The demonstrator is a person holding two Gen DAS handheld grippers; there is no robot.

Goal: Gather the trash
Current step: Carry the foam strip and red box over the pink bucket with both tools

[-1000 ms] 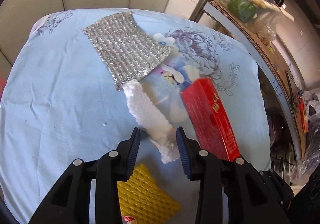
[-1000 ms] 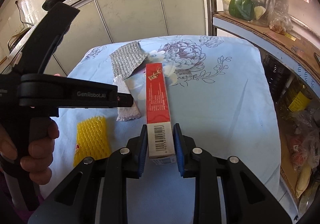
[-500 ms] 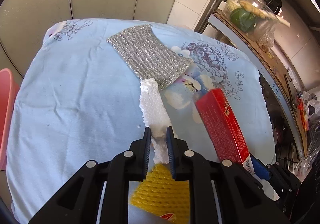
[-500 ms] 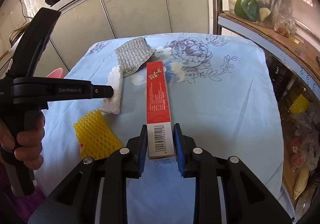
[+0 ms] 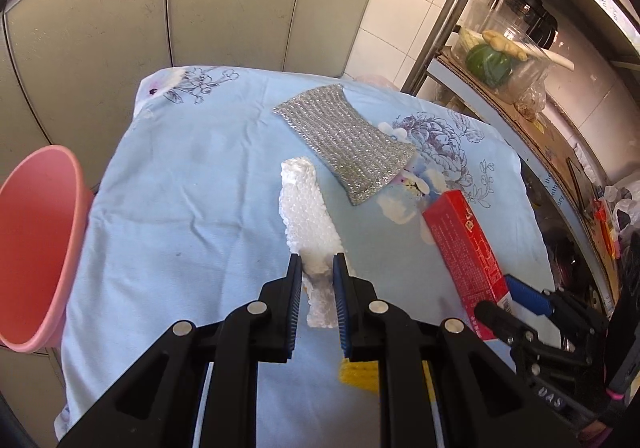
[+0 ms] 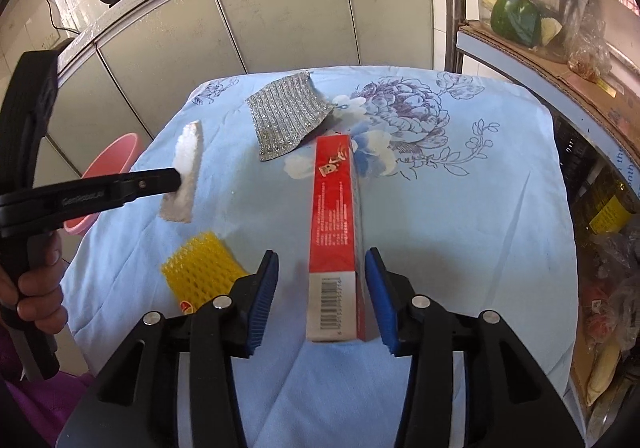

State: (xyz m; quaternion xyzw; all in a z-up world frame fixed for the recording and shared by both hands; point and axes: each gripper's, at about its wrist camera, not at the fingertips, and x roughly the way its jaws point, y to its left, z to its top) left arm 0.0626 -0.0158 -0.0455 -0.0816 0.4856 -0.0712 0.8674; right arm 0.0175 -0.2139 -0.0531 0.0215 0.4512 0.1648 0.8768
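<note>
Blue floral cloth covers the tabletop, which fills the middle of both views and carries all the trash. At the left edge of the left wrist view a pink bin stands just beside the tabletop, its mouth tilted toward us; we judge it to be the destination. Next in size, the red carton lies lengthwise at centre of the right wrist view, between the parted blue pads of the right tool, which touch neither side of it. Above it, toward the upper centre, rests the silver mesh sheet. The white foam strip is clamped near its lower end in the left tool and appears raised off the cloth at the left of the right wrist view. Smallest, the yellow foam net lies at lower left, near the right tool.

To do this step well, we would keep the squeeze steady on the soft strip, carry it leftward over the bin rim, and release only once the free end hangs inside. The right tool should then centre on the carton before closing.
</note>
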